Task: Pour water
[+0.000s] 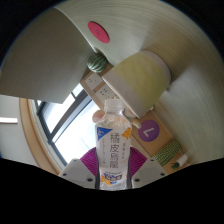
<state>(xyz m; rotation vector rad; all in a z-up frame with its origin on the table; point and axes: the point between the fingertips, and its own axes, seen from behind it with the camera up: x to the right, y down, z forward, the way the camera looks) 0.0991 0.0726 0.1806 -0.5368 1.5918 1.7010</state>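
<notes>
My gripper [112, 162] is shut on a clear plastic bottle [112, 145] with a white label bearing blue and yellow print. A magenta pad [90, 160] presses on each side of it. The bottle's neck [108, 104] points ahead toward a pale cream cup [142, 75] just beyond it. The whole scene looks strongly tilted around the bottle. I cannot see whether water is flowing.
A round white table top [70, 50] with a pink disc [97, 31] on it lies beyond the cup. A small green thing [97, 62] stands beside the cup. A box with a purple circle marked 7 [149, 128] is near the bottle. A window [60, 125] is behind.
</notes>
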